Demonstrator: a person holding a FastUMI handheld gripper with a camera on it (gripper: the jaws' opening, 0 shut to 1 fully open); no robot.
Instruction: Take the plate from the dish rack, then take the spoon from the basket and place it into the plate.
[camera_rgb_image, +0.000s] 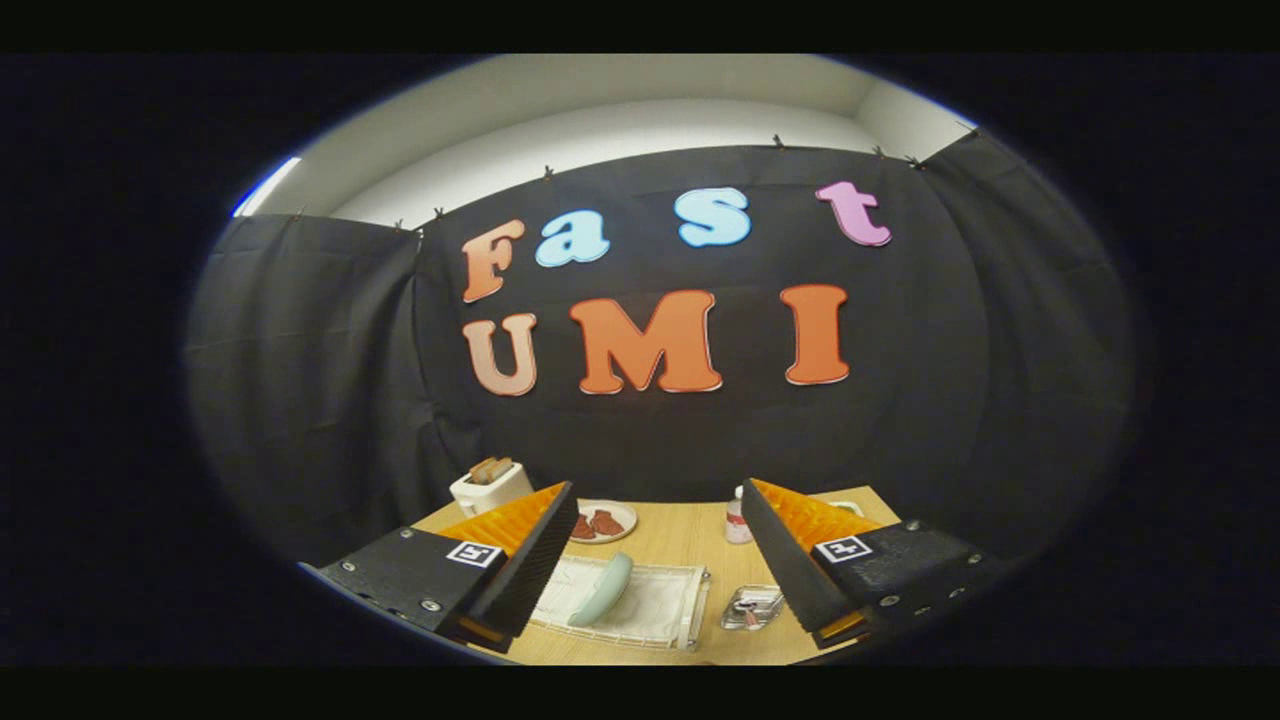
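Black cloth is hanging as a wall behind a wooden desk (680, 545), and white room walls are showing above it. I am holding my fingers (660, 560) high over the desk, spread wide apart and gripping nothing. Between them, down on the desk, a white dish rack (665, 610) is lying, and a pale blue plate (602, 590) is standing tilted on its edge in it, nearer my left finger. A small clear basket (752, 607) is sitting just beside the rack, close to my right finger, with something shiny inside; I cannot tell whether it is the spoon. Beyond my fingers a white toaster (490, 487) with bread in it, a small plate holding brown food (603, 522) and a little bottle (738, 518) are standing along the far side.
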